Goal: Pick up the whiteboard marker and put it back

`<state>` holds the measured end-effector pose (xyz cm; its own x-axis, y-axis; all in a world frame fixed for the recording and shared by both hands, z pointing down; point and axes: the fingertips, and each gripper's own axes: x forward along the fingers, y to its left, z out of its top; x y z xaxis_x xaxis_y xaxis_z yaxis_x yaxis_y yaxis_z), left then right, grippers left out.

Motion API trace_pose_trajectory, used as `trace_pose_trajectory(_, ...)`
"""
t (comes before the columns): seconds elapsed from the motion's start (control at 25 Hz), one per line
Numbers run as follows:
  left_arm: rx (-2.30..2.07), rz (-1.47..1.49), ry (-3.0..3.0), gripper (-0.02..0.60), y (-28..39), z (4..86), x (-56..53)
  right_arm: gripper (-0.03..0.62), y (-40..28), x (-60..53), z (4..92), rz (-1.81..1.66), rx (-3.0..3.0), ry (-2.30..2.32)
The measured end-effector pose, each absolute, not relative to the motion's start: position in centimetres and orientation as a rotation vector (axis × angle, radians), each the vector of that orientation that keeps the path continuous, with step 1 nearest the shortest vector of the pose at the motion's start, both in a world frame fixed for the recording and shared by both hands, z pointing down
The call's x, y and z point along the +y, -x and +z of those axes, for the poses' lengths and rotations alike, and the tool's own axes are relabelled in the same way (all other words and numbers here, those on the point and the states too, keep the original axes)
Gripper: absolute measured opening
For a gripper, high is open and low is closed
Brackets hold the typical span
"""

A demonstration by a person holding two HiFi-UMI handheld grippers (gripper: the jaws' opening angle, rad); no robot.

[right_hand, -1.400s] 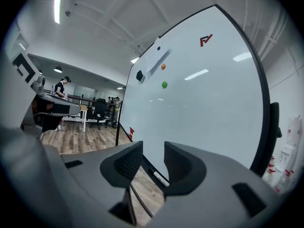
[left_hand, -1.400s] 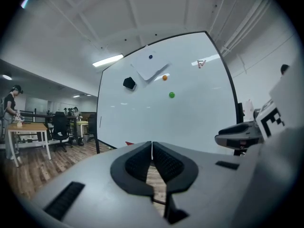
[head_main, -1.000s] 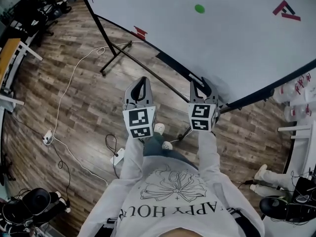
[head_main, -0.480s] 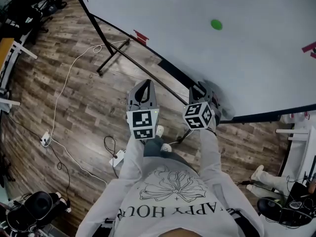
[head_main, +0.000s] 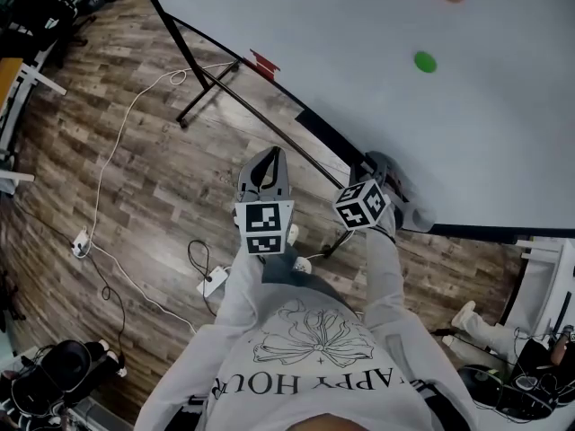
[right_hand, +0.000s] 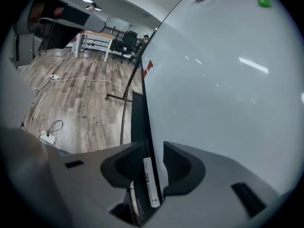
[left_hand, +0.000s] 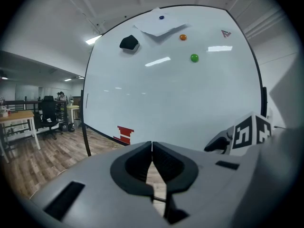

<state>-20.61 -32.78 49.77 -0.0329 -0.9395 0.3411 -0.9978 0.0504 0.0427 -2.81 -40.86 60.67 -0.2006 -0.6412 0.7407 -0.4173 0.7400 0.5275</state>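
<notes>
The whiteboard (head_main: 431, 133) stands upright on the wood floor (head_main: 135, 178). Left gripper (left_hand: 152, 146): clenched, jaws together with nothing between them, held before the board. Right gripper (right_hand: 153, 148): released, jaws spread across the black tray (right_hand: 137, 122) at the board's lower edge. The whiteboard marker (right_hand: 151, 182) lies along that tray, between the spread jaws.

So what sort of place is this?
Probably an open office or lab: a big whiteboard on a stand, a desk and office chair farther back, and cables trailing over the wood floor.
</notes>
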Motion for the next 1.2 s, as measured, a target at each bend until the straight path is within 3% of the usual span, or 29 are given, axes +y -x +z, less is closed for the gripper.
trace_pose_trajectory(0.64, -2.021, 0.325, -1.932, 0.008, 21.0, 52.2, -33.4, 0.124, 2.5, -41.6, 65.0, -0.190, -1.721, -0.703)
trace_pose_trajectory(0.92, -2.028, 0.328, -1.915, 0.009, 21.6, 52.5, -33.6, 0.069, 2.2, -42.0, 65.7, -0.202, -1.643, -0.708)
trace_pose_trajectory(1.2, -2.033, 0.337, -1.896, 0.008, 22.0, 53.1, -33.6, 0.066, 2.2, -42.1, 65.9, -0.204, -1.628, -0.707)
